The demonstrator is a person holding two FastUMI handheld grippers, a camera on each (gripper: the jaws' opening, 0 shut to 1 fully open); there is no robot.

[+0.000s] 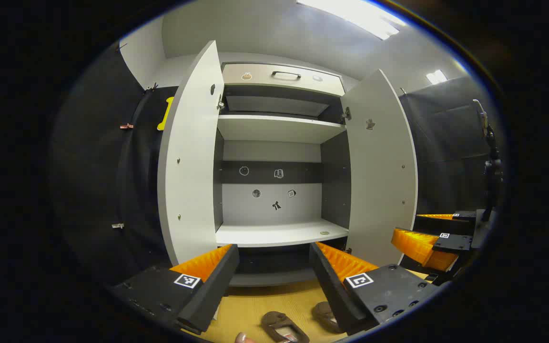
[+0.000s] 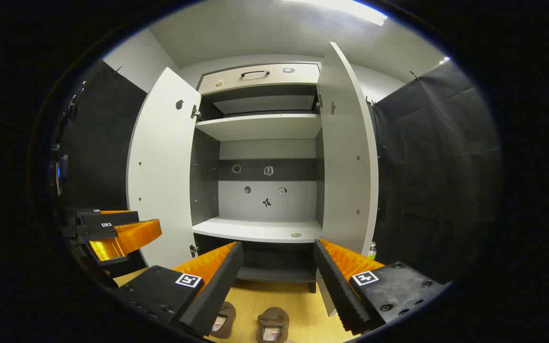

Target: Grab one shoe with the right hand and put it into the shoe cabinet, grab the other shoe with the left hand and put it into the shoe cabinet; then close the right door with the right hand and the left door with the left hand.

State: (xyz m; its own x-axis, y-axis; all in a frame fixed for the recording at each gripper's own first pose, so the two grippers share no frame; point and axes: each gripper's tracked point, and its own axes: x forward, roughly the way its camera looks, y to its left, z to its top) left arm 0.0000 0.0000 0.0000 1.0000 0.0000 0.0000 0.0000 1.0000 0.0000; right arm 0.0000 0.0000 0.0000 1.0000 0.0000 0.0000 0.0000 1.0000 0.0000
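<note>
The shoe cabinet (image 1: 279, 233) (image 2: 260, 231) stands ahead with both doors swung wide: left door (image 1: 188, 162) (image 2: 160, 176), right door (image 1: 381, 166) (image 2: 348, 152). Its shelves hold no shoes. Two brown shoes lie on the wooden floor below the grippers, one (image 1: 284, 327) (image 2: 270, 324) between the fingers and the other (image 1: 324, 314) (image 2: 223, 320) partly hidden by a finger. My left gripper (image 1: 274, 271) is open and holds nothing; it also shows at the left edge (image 2: 112, 233) of the right gripper view. My right gripper (image 2: 279, 276) is open too, seen at the right (image 1: 429, 240) of the left gripper view.
Black cloth walls close in on both sides. A drawer with a dark handle (image 1: 285, 75) tops the cabinet. A small bottle (image 2: 372, 250) stands on the floor by the right door. A fingertip (image 1: 243, 338) pokes in at the bottom edge.
</note>
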